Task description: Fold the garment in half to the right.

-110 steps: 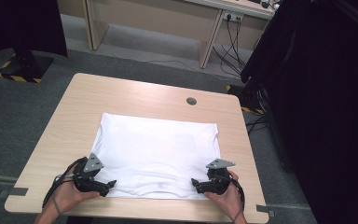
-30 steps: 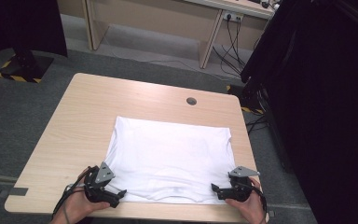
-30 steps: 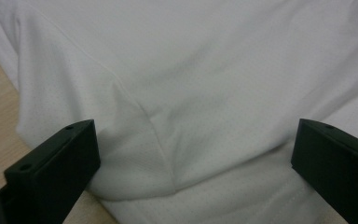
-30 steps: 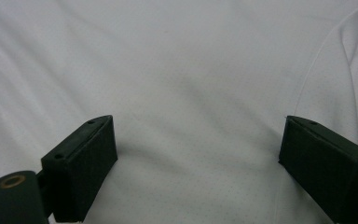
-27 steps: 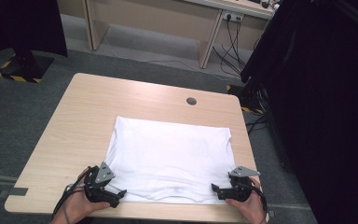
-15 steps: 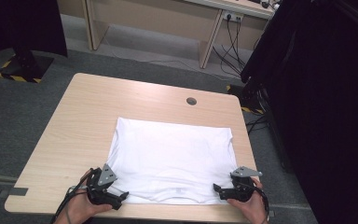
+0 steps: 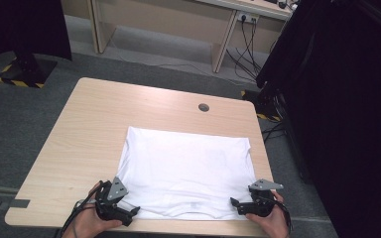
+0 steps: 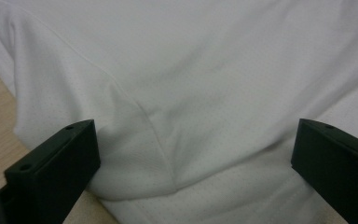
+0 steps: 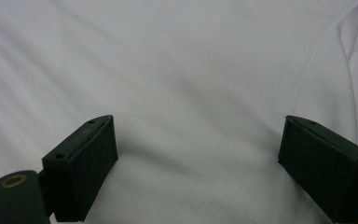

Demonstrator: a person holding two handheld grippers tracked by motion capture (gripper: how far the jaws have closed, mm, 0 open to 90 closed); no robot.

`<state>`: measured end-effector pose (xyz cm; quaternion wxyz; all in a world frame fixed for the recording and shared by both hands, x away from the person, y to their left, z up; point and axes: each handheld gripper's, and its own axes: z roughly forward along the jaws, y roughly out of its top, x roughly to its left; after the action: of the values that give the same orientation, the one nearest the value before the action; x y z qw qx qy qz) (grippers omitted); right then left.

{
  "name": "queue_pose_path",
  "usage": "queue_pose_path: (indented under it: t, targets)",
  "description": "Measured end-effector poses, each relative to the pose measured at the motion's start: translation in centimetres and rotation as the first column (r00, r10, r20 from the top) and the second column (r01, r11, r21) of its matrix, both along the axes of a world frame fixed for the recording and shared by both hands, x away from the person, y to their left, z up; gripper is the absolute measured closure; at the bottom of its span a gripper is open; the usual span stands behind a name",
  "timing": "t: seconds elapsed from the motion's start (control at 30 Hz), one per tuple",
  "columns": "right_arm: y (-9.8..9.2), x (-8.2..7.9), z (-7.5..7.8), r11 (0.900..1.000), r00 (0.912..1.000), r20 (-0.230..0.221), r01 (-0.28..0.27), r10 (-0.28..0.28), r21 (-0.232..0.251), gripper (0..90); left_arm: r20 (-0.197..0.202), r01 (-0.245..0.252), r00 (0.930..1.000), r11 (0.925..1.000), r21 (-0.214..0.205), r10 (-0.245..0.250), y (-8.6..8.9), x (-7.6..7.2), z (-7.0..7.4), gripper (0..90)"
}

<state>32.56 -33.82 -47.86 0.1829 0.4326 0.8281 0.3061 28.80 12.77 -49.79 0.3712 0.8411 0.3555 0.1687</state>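
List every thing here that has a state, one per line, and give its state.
white T-shirt: spread flat on the table, folded into a rectangle, collar at the near edge.
left claw: open, jaws wide, at the shirt's near left corner, gripping nothing.
right claw: open, jaws wide, at the shirt's near right corner, gripping nothing.
table: bare wood around the shirt, a round cable hole at the far side.

forearms [image 7: 84,229] cut off, shirt [image 7: 188,173] print faint
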Motion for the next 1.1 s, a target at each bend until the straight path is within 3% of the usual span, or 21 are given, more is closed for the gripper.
queue_pose_path:
  t: [0.27,0.73,0.83,0.9,1.0,1.1]
  targets:
    - [-0.2,-0.2,0.1,1.0,0.9999,-0.011,0.001,-0.001,-0.009,11.7,-0.001,0.012,0.9999,0.9999,-0.001,-0.012,-0.3,-0.2,0.0,0.0]
    - [-2.2,-1.1,0.4,0.9992,0.9985,-0.043,0.033,-0.033,-0.023,11.7,0.0,0.05,0.9988,0.9988,0.002,-0.05,-2.4,-0.5,0.0,0.0]
    - [-1.8,-1.0,0.5,0.9988,0.9984,-0.044,0.034,-0.035,-0.035,11.1,0.002,0.053,0.9986,0.9986,-0.004,-0.053,-2.3,-0.6,0.1,1.0]
    - [-1.4,-0.9,0.8,0.9995,0.9996,-0.014,0.025,-0.025,-0.02,11.1,0.0,0.05,0.9988,0.9987,-0.009,-0.05,-1.8,-0.6,0.4,5.8]
    - [-0.6,-0.8,1.1,0.9996,0.9996,0.025,0.015,-0.016,0.023,11.2,0.006,0.005,1.0,0.9994,-0.034,-0.004,-1.0,-0.7,0.8,5.9]
    - [0.1,-0.7,0.9,0.9999,0.9998,0.019,-0.008,0.008,0.012,11.2,0.009,-0.016,0.9998,0.9995,-0.027,0.017,-0.2,-1.1,0.9,5.5]
